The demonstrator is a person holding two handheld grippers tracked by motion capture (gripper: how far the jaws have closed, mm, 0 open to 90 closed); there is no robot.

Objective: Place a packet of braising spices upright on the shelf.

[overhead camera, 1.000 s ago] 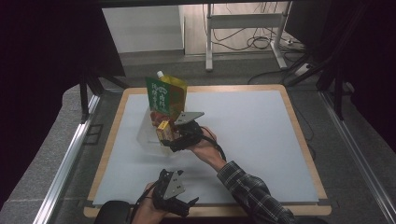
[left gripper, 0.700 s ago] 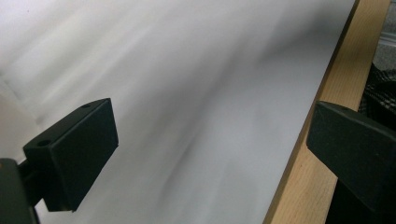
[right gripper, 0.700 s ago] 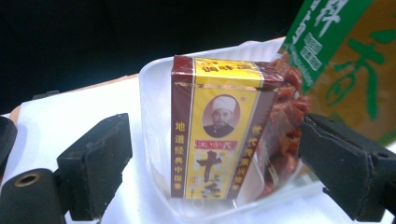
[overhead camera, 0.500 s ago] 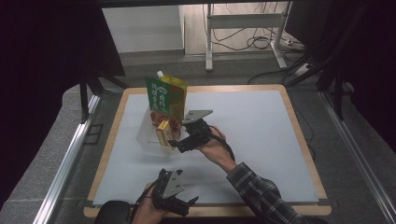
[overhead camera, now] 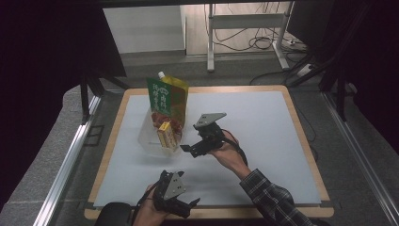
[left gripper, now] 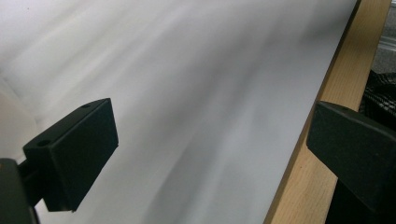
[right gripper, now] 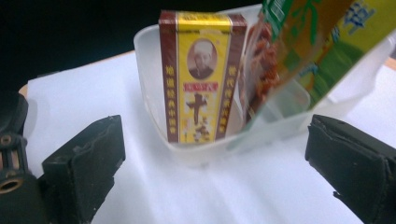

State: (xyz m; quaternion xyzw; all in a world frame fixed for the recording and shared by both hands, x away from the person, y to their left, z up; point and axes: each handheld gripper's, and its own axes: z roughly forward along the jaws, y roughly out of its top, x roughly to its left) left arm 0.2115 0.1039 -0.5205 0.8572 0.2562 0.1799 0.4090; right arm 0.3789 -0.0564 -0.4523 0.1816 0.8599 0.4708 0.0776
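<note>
A clear plastic container [overhead camera: 147,141] stands left of the mat's centre. In it are a tall green and yellow spouted pouch [overhead camera: 168,96] and a small yellow and maroon box [overhead camera: 167,135], upright against the near wall. My right gripper [overhead camera: 188,149] hovers just right of the container, apart from the box; its jaws have just been opening and nothing is between them. In the right gripper view the box [right gripper: 201,77], pouch [right gripper: 313,42] and container [right gripper: 196,154] lie beyond the open right gripper [right gripper: 210,163]. My left gripper [overhead camera: 184,208] rests open at the front edge; the left gripper [left gripper: 210,140] holds nothing.
A white mat [overhead camera: 254,127] covers a wooden board [overhead camera: 301,132]; its wooden edge [left gripper: 327,93] runs past the left jaws. Metal rails [overhead camera: 66,165] flank the table. A desk frame and cables [overhead camera: 254,42] stand on the floor behind.
My right gripper has drawn back to the right, away from the container, leaving the box standing inside. The left gripper has stayed put.
</note>
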